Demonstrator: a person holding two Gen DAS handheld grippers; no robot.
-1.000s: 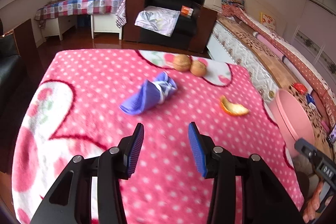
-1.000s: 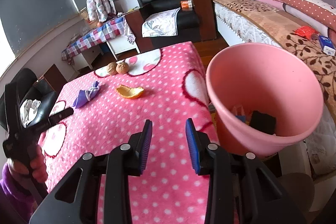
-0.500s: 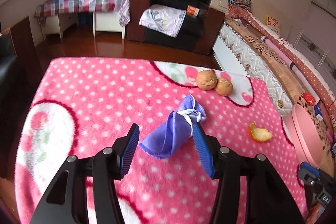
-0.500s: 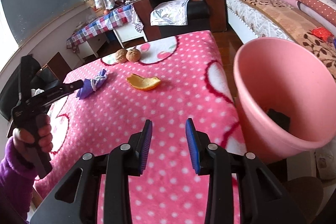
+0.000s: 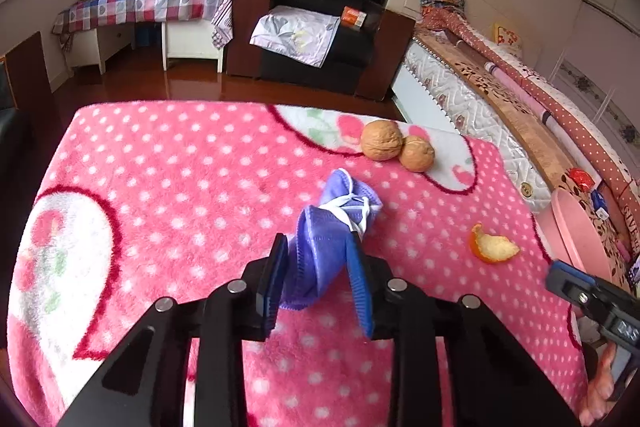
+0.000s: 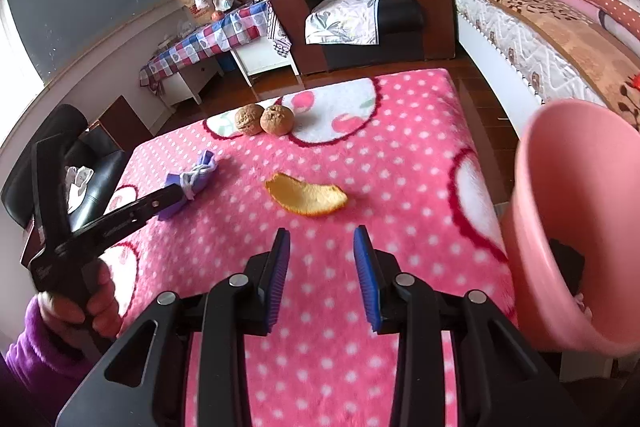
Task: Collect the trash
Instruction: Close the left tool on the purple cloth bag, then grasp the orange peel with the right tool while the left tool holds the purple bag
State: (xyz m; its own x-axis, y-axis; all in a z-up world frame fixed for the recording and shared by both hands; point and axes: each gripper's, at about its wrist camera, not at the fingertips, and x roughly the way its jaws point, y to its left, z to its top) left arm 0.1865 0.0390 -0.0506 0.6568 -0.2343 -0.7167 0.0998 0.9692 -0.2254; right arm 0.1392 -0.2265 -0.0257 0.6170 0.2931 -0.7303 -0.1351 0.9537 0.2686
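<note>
Pink polka-dot fleece covered the table (image 5: 160,163) where we worked, with a sofa and a bed behind it. Our left gripper (image 5: 316,283) had the rolled purple mask (image 5: 332,235) between its jaws, which were closing on it; the right pad looked to be against the cloth, the left one just beside it, so we could not call it a firm hold yet. The mask lay near the middle of the surface, its tied end pointing toward the two walnuts (image 5: 396,147) at the far edge. Our right gripper (image 6: 320,259) stood narrowly parted and empty, hovering short of the orange peel (image 6: 306,195), which sat toward the right edge. The pink bin (image 6: 576,267) waited off that edge, just beside the table, with something dark already in it.

We judged the risks as follows. The mask was soft and loosely rolled, so the pads might pinch only an outer fold and let the rest unroll or slip free on the lift. Low jaws could also snag the fleece and drag it, rolling the walnuts off.
</note>
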